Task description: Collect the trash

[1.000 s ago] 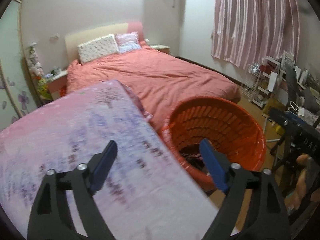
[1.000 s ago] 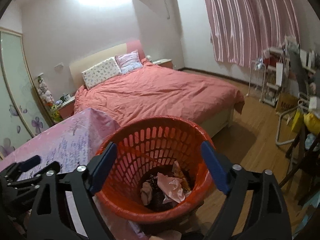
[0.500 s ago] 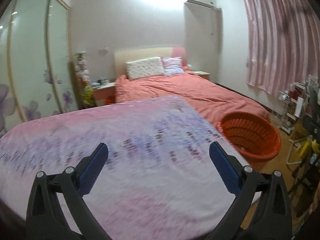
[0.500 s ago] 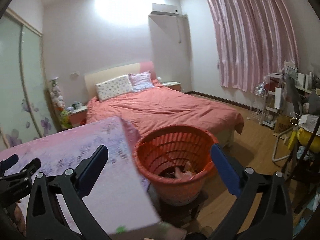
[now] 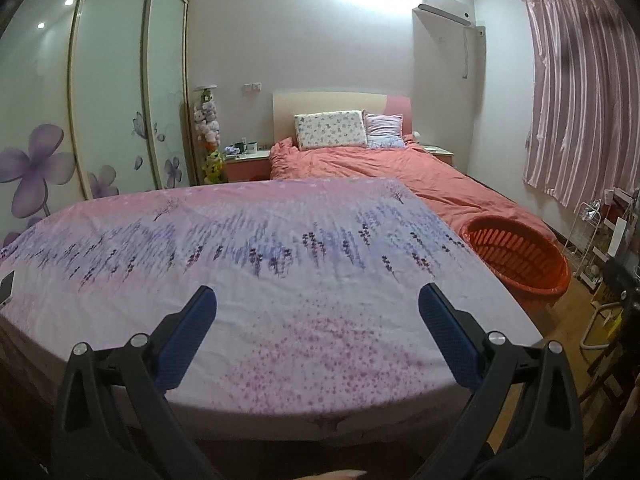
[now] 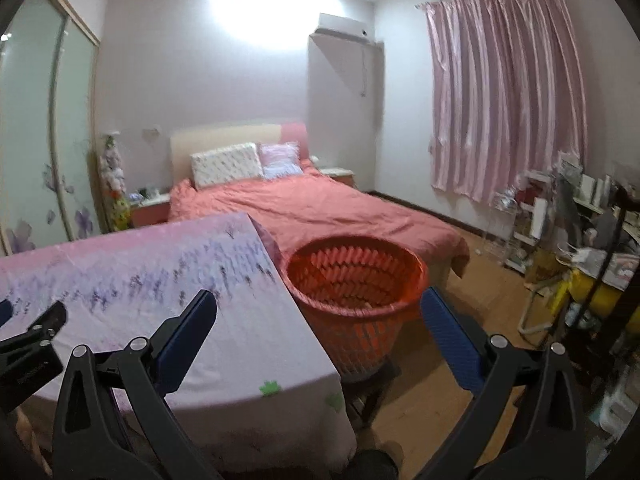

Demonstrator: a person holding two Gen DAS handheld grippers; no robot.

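- The left gripper (image 5: 316, 312) hangs above the worktop draped in a pink and lavender flower-print cloth (image 5: 256, 248); its blue-padded fingers (image 5: 188, 340) are spread wide with nothing between them
- The right gripper (image 6: 318, 314) hangs over the same cloth's right edge, blue-padded fingers (image 6: 450, 344) equally wide apart and holding nothing
- The round orange slatted plastic basket (image 6: 356, 280) stands just beside the worktop's right edge, between it and the bed with the coral duvet (image 6: 320, 208) (its contents are too blurred to make out in either view)
- A white phone-like slab (image 5: 6, 288) lies at the cloth's far left edge
- Pink striped curtains (image 6: 504, 92) hang on the right wall
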